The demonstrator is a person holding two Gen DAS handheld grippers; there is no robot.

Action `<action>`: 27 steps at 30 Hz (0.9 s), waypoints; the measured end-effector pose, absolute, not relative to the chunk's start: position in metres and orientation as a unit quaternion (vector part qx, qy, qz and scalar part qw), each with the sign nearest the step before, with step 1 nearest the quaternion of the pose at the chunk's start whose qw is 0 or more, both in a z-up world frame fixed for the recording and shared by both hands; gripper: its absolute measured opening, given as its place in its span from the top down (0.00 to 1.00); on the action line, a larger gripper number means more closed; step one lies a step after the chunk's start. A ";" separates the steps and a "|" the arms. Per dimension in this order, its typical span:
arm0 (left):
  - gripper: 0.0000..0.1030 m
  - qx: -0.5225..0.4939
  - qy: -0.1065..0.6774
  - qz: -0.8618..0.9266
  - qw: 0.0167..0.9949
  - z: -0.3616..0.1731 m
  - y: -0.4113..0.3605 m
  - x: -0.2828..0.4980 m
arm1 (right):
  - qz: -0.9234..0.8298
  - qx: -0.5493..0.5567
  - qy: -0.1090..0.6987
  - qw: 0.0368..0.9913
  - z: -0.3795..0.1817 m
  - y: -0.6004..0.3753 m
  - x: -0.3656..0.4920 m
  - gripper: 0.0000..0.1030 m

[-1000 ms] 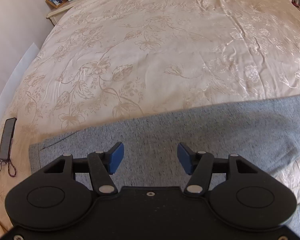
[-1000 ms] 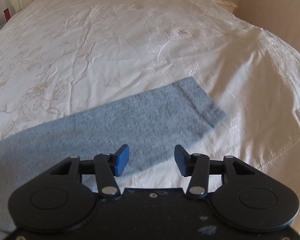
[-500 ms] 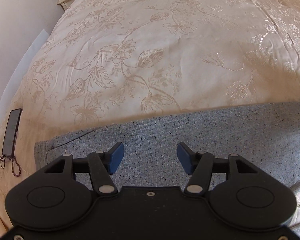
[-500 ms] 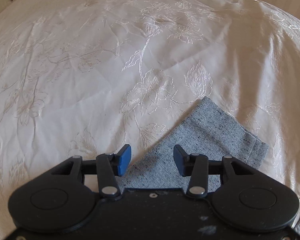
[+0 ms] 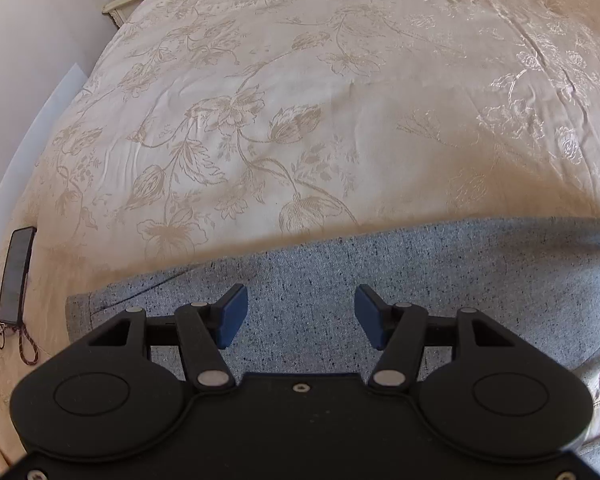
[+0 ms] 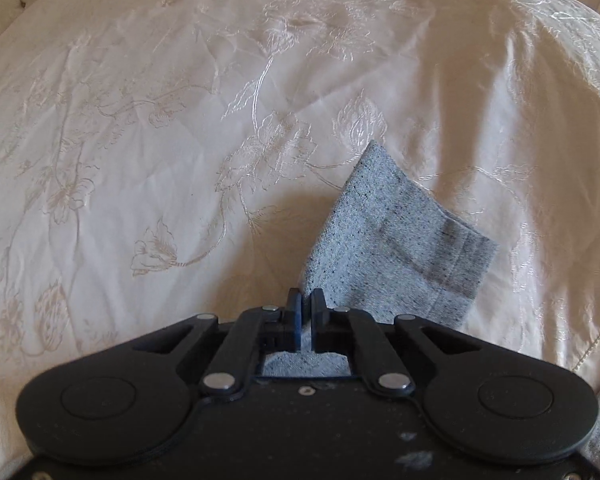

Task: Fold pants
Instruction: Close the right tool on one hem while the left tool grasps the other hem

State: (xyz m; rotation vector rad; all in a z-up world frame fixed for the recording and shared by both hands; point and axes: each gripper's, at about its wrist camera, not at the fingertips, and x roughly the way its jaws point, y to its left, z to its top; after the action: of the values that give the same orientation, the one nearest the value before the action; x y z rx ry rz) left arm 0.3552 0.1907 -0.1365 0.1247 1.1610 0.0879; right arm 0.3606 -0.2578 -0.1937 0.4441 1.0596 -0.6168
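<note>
Lying flat across the bed [image 5: 340,100]: grey pants [image 5: 440,272]. Left hand-held gripper [image 5: 298,316] hovers over them, jaws apart. Right hand-held gripper [image 6: 306,314] clamped on the cuff edge. Phone [image 5: 16,276] nearby. No legible writing.

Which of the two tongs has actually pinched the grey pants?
The right tongs: they are shut on the grey pants near the leg's hem. The left tongs hang wide open above the cloth.
</note>
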 end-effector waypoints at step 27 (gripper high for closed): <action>0.38 -0.159 0.661 0.070 0.731 -0.205 0.254 0.430 | -0.294 0.237 0.505 0.776 -0.189 -0.242 0.244 0.98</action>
State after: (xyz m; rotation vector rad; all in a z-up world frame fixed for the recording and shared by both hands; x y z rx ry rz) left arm 0.4297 0.2544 -0.2054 -0.3494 1.4542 0.1538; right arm 0.2444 -0.2420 -0.1895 0.5132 1.0928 -0.6354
